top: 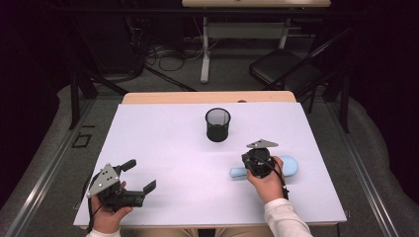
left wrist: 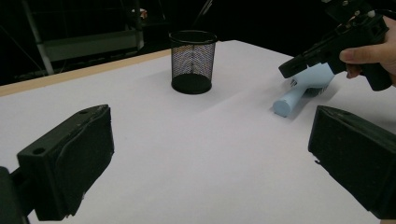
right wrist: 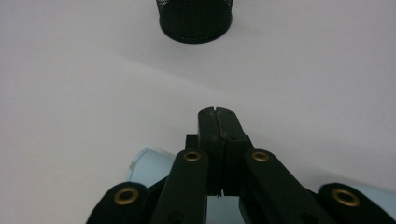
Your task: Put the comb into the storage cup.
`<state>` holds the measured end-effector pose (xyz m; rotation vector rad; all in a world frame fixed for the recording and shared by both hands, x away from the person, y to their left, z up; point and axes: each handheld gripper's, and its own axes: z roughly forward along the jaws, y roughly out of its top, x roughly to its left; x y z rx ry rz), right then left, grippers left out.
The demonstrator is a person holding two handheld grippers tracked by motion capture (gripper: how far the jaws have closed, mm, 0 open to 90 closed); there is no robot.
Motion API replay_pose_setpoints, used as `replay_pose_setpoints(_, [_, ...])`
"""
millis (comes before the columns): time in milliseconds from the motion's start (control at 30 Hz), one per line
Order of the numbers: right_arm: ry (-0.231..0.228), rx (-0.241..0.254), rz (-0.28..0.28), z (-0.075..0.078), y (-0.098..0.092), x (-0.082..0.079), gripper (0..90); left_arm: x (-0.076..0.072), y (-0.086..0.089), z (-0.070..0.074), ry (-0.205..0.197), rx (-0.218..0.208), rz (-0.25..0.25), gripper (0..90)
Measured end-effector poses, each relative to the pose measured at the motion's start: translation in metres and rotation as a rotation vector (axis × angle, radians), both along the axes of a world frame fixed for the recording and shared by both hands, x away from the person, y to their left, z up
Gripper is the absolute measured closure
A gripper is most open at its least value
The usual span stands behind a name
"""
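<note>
A light blue handled object (top: 291, 165) lies on the white table sheet (top: 163, 148) at the right, its round handle end pointing left. My right gripper (top: 259, 160) hovers right over its middle, jaws shut pad to pad with nothing between them; in the right gripper view the closed tips (right wrist: 218, 114) stand above the blue object (right wrist: 144, 165). A black mesh cup (top: 218, 124) stands upright farther back, centre. My left gripper (top: 140, 175) rests at the front left, open and empty. From the left gripper view (left wrist: 210, 158) I see the cup (left wrist: 193, 60), the blue object (left wrist: 301, 88) and the right gripper (left wrist: 287, 70).
The wooden table edge (top: 207, 97) runs along the back. Beyond it are a desk frame, cables and a dark chair (top: 281, 66) on the floor. Bare white sheet lies between the two grippers.
</note>
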<state>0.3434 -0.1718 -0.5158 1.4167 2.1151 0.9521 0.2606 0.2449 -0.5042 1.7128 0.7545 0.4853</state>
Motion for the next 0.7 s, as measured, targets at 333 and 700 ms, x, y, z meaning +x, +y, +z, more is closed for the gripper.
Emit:
replay_pose_setpoints(333, [0.056, 0.001, -0.002, -0.015, 0.007, 0.012, 90.0, 0.001, 0.0, -0.001, 0.004, 0.001, -0.002, 0.4])
replay_pose_setpoints(700, [0.097, 0.0, 0.014, -0.025, 0.02, 0.015, 90.0, 0.001, 0.0, -0.001, 0.006, 0.003, -0.004, 0.4])
